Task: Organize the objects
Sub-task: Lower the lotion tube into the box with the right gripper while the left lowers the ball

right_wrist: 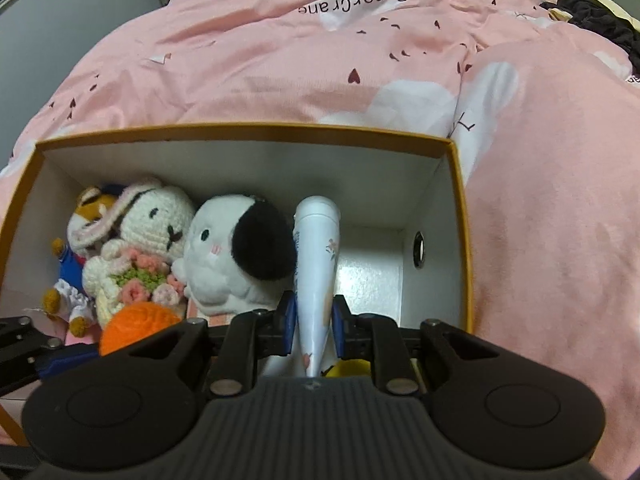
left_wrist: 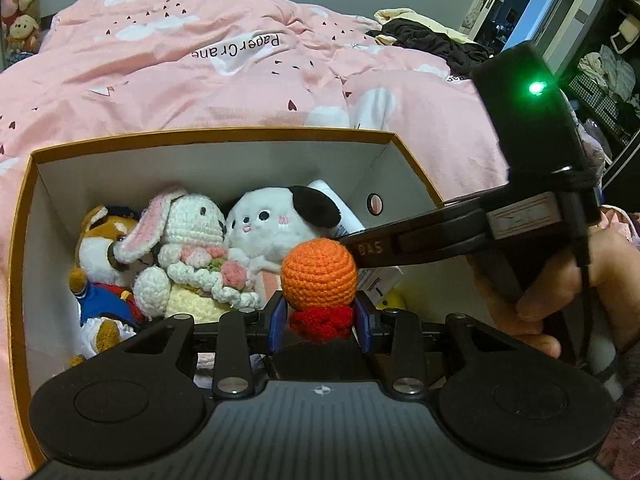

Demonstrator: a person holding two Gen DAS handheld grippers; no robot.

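Note:
An orange-rimmed cardboard box (left_wrist: 208,136) (right_wrist: 240,130) sits on a pink bed. Inside lie a crochet bunny (left_wrist: 188,248) (right_wrist: 148,240), a white plush with a black ear (left_wrist: 276,220) (right_wrist: 236,252) and a fox doll in blue (left_wrist: 100,264) (right_wrist: 80,224). My left gripper (left_wrist: 320,316) is shut on an orange crochet doll (left_wrist: 319,272) with a red scarf, held over the box; the doll also shows in the right wrist view (right_wrist: 136,326). My right gripper (right_wrist: 312,324) is shut on a white floral tube (right_wrist: 316,264), held over the box's right part.
The pink duvet (left_wrist: 240,76) (right_wrist: 540,220) surrounds the box. Dark clothes (left_wrist: 432,42) lie at the far right of the bed. A yellow object (right_wrist: 348,368) shows under the right gripper. Stuffed toys (left_wrist: 20,8) stand at the far left. Shelves (left_wrist: 612,72) stand at the right.

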